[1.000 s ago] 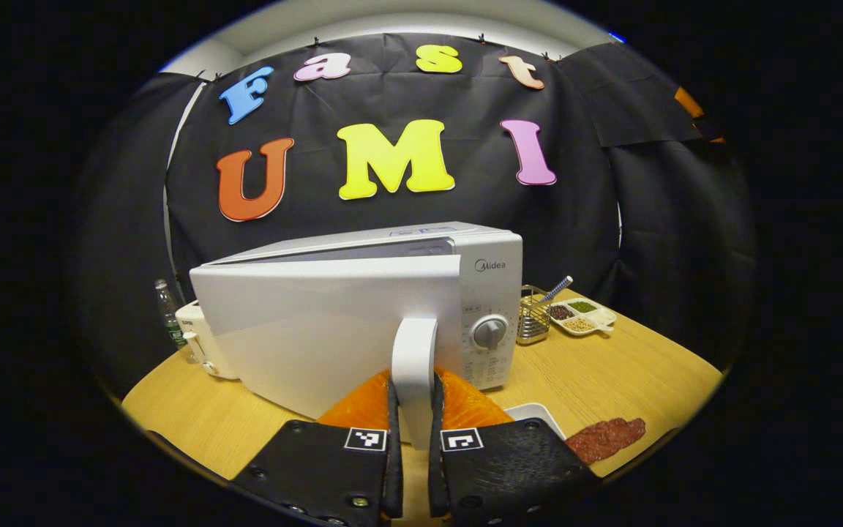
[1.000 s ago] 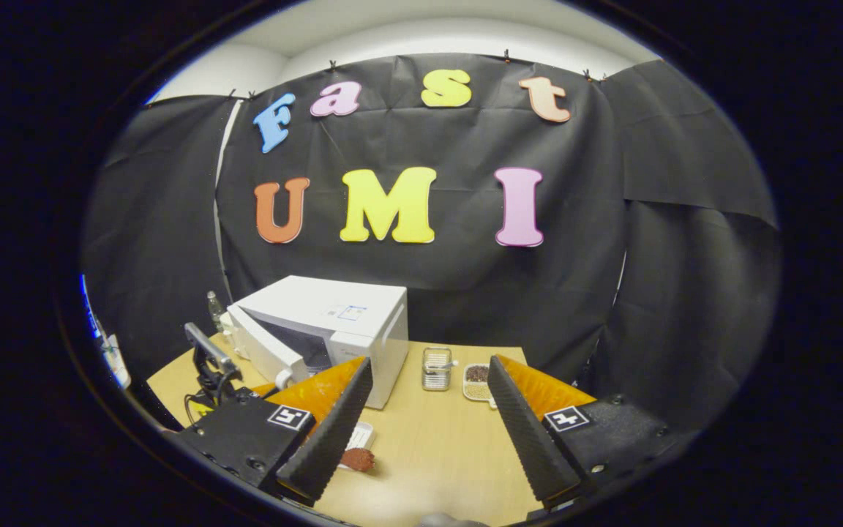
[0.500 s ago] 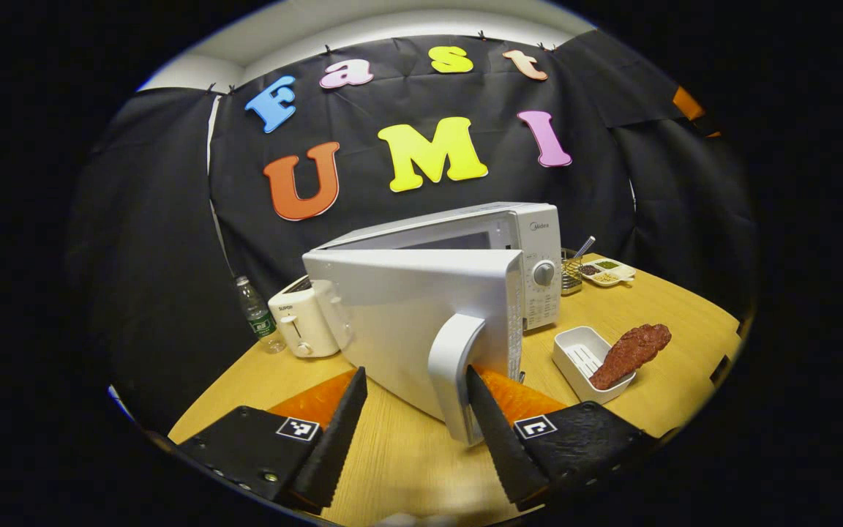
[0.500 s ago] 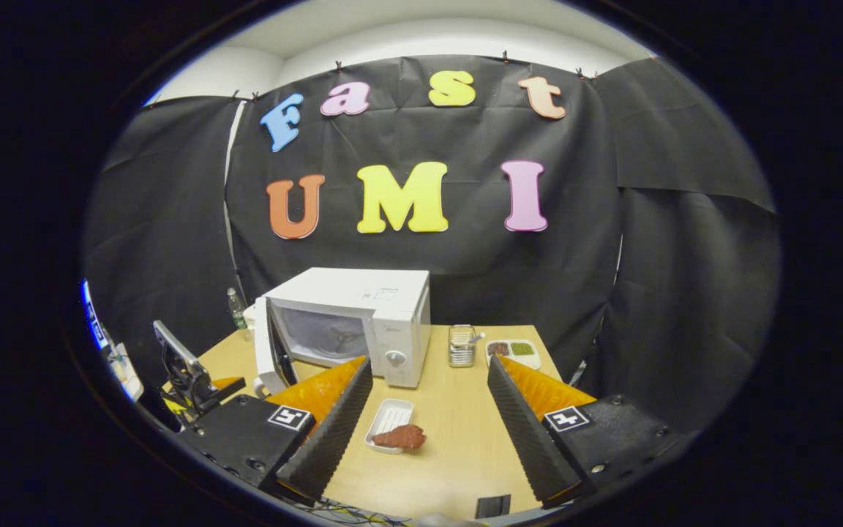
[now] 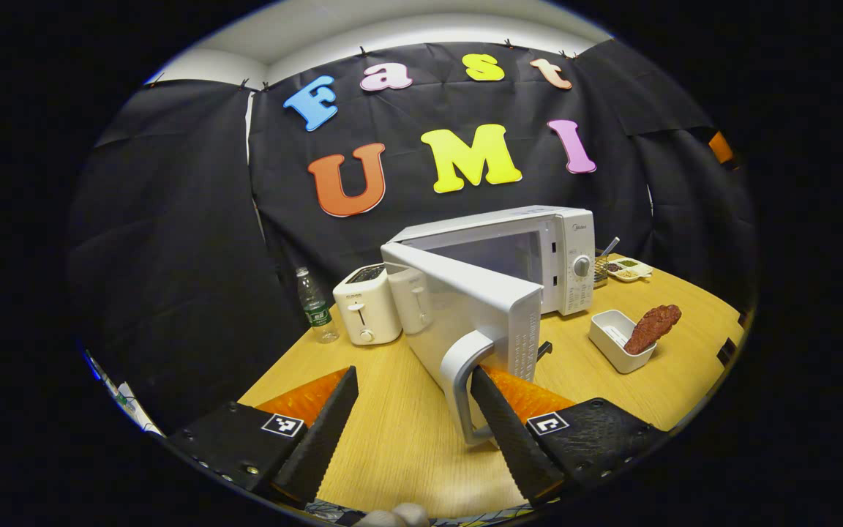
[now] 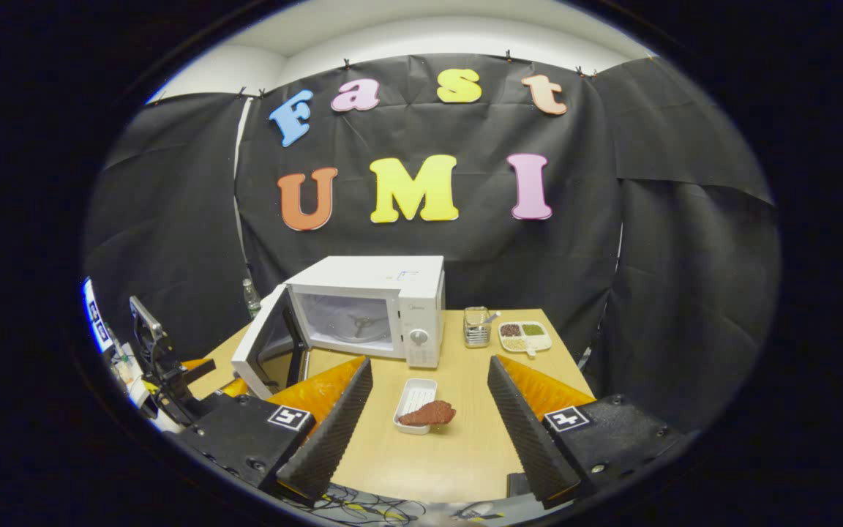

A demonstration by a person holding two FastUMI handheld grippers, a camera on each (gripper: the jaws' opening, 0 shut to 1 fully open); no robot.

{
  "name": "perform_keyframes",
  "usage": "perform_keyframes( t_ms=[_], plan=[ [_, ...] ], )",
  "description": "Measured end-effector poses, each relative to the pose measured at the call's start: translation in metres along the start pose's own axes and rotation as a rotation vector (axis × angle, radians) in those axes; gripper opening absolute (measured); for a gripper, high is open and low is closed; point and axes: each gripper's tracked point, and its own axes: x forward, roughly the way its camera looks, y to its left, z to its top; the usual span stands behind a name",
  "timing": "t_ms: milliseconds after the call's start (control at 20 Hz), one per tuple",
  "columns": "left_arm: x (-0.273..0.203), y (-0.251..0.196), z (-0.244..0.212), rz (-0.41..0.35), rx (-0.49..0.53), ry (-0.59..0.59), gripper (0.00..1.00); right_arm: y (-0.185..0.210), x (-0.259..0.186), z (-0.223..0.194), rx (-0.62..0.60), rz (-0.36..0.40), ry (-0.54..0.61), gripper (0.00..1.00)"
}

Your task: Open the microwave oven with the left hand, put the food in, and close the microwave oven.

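Standing on the wooden table (image 6: 458, 446) at mid-frame, one white microwave oven (image 6: 385, 311) has its door (image 5: 465, 322) swung wide, the cavity showing in the right gripper view. I count one piece of reddish-brown food (image 6: 427, 414), lying across the rim of one small white tray (image 6: 413, 396) just below the oven in that view; in the left gripper view the same food (image 5: 652, 328) sits at right of centre, tilted on the tray (image 5: 615, 340).

Around them: one white toaster (image 5: 366, 313) and one clear water bottle (image 5: 313, 305) left of the oven, one metal mesh holder (image 6: 477, 327) and one divided dish of grains (image 6: 525, 337) to its right. The open door stands between the toaster and the tray.

My left gripper (image 5: 410, 421) fills the lower frame of its own view with fingers spread wide, gripping nothing; the door's handle (image 5: 462, 388) rises just inside the right-hand finger (image 5: 509, 432), and I cannot tell if they touch. The food lies well apart from it, up and to the right.

My right gripper (image 6: 425, 421) is likewise spread wide and empty at the bottom of its view, with the tray and food framed between its fingers, nearer the left one, farther up the table and not touching either.
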Motion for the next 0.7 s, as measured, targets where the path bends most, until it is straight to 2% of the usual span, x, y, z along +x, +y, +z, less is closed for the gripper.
perform_keyframes(
  t_ms=[300,350,400,450,550,600,650,700],
  plan=[
    [-0.020,0.075,-0.017,0.124,-0.001,0.028,0.95,0.010,0.017,-0.027,-0.022,0.020,0.042,1.00],
    [-0.022,0.087,-0.020,0.143,0.002,0.036,0.95,0.010,0.023,-0.034,-0.020,0.025,0.052,0.96],
    [-0.026,0.098,-0.023,0.166,0.001,0.044,0.95,0.009,0.030,-0.041,-0.012,0.032,0.070,1.00],
    [-0.030,0.108,-0.026,0.182,-0.006,0.052,0.95,0.008,0.038,-0.048,-0.003,0.038,0.086,1.00],
    [-0.041,0.120,-0.027,0.210,-0.016,0.064,0.95,0.005,0.057,-0.063,0.012,0.065,0.114,1.00],
    [-0.045,0.123,-0.028,0.221,-0.021,0.068,0.95,0.002,0.068,-0.072,0.020,0.079,0.133,0.96],
    [-0.050,0.123,-0.026,0.227,-0.028,0.072,0.95,-0.001,0.081,-0.083,0.033,0.095,0.159,1.00],
    [-0.056,0.119,-0.024,0.226,-0.036,0.072,0.95,-0.005,0.095,-0.093,0.043,0.115,0.186,1.00]
  ],
)
